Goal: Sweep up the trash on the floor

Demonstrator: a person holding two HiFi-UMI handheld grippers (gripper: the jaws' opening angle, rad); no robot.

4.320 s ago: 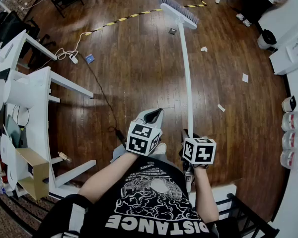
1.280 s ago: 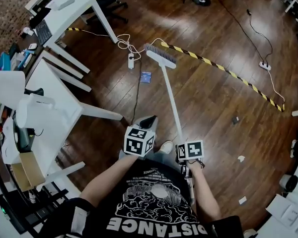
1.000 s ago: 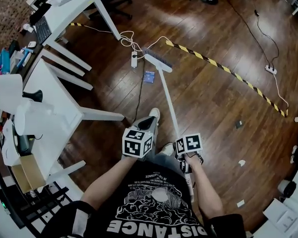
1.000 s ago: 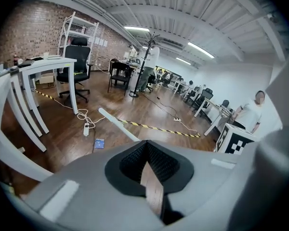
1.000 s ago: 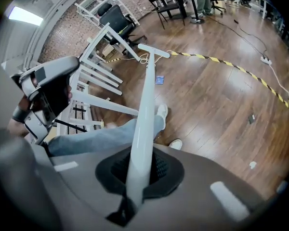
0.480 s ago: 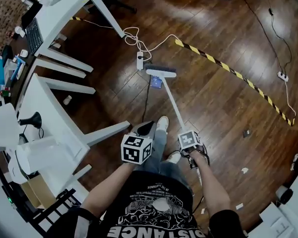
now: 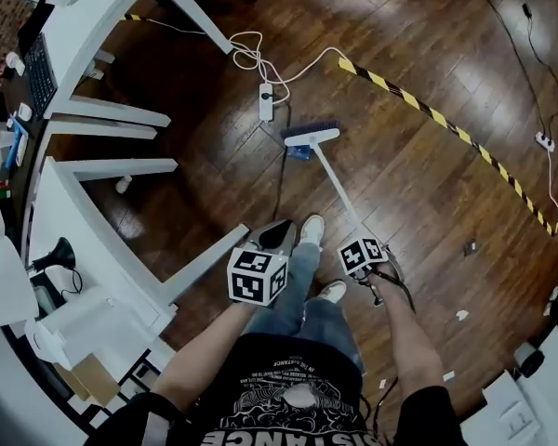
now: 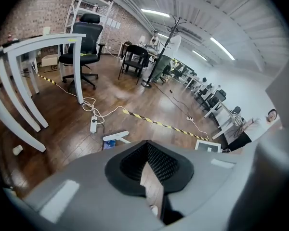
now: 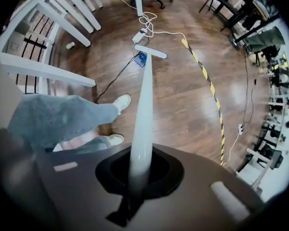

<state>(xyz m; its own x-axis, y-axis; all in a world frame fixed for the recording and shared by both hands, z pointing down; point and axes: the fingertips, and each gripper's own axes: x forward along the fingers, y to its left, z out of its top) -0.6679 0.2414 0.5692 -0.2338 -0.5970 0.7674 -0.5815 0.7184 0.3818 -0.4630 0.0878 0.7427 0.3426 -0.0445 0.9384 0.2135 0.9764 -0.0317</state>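
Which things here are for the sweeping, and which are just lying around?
For the job:
- broom, held in the right gripper
- blue scrap by the broom's head, likely trash
- white paper bits on the floor

Just lying about:
- power strip
- striped tape
- tables
- office chair

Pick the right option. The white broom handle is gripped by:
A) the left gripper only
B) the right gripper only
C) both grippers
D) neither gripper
B: the broom handle comes out from between the closed jaws of the right gripper, while the left gripper holds nothing and only the wooden floor shows past its jaws.
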